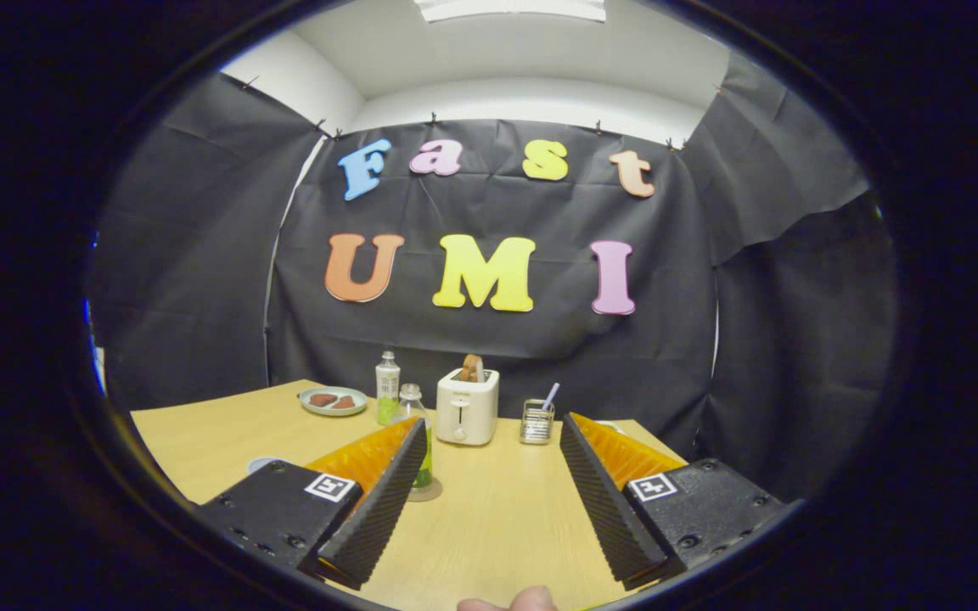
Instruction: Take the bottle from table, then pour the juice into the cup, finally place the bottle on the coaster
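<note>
A small clear bottle [412, 406] with green juice in its lower part stands upright on a round grey coaster [426, 491]. It is partly hidden behind the left finger's tip. A taller bottle [387, 383] with a white cap, a label and green liquid stands just behind it. My gripper [491, 424] is open above the wooden table [489, 509], with nothing between its fingers. The small bottle is beside the left finger, not between the two. A pale round rim [261, 464] peeks out left of the gripper body; I cannot tell what it is.
A white toaster [467, 409] with a slice of bread [472, 367] stands beyond the fingers. A small clear holder [536, 422] with a straw is to its right. A plate [334, 400] with two brown pieces sits at the back left. A person's fingertip [510, 601] shows below the fingers.
</note>
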`<action>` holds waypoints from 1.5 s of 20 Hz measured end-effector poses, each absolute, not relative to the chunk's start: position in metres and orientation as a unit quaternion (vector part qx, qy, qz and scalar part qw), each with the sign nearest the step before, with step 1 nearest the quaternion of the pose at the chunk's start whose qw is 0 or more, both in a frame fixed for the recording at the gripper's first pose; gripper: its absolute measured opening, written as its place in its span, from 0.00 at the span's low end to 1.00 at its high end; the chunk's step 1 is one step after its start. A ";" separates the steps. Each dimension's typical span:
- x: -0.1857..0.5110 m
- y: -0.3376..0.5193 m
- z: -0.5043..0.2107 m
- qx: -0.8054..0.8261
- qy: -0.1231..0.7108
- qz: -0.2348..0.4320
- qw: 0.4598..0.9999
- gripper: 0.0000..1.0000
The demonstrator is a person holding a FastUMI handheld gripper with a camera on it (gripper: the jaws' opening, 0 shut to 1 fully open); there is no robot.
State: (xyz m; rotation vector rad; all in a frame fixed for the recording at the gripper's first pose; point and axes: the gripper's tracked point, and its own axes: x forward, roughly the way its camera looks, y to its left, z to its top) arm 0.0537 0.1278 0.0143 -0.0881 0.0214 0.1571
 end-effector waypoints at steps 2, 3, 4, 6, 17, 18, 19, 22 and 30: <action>0.041 0.114 0.015 -0.039 0.010 0.067 0.997 1.00; 0.035 0.108 0.015 -0.036 0.006 0.058 0.998 1.00; 0.027 0.104 0.017 -0.035 0.001 0.053 0.998 1.00; 0.013 0.102 0.016 -0.031 -0.004 0.053 0.998 1.00; -0.013 0.107 0.018 -0.008 -0.017 0.056 0.998 1.00; -0.013 0.107 0.017 -0.009 -0.017 0.055 0.998 1.00; -0.013 0.108 0.017 -0.008 -0.017 0.054 0.998 1.00; -0.012 0.111 0.015 -0.008 -0.016 0.055 0.998 1.00; -0.011 0.114 0.018 -0.019 -0.019 0.052 0.998 1.00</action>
